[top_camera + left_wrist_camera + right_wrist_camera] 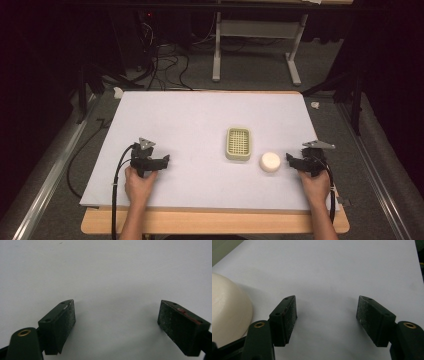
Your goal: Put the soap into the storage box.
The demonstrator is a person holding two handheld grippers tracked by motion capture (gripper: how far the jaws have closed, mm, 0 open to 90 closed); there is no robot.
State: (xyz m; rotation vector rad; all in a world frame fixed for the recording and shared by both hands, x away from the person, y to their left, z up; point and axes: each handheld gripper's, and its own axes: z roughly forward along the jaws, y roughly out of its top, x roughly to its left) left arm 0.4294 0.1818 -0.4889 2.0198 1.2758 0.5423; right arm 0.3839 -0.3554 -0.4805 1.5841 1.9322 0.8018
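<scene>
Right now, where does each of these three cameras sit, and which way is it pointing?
High view: above the person's side, looking forward and down on the white sheet; both forearms, left hand-held gripper and right hand-held gripper show.
Left gripper view: rides the left hand-held gripper, looking along its open jaws at bare sheet.
Right gripper view: rides the right hand-held gripper, jaws open, soap at its left.
Shared: soap beside the tray in the high view too.

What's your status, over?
Both tongs open, empty: left tongs, right tongs. Cream round piece beside right tongs, not gripped. Slotted tray just behind it, apart.
</scene>
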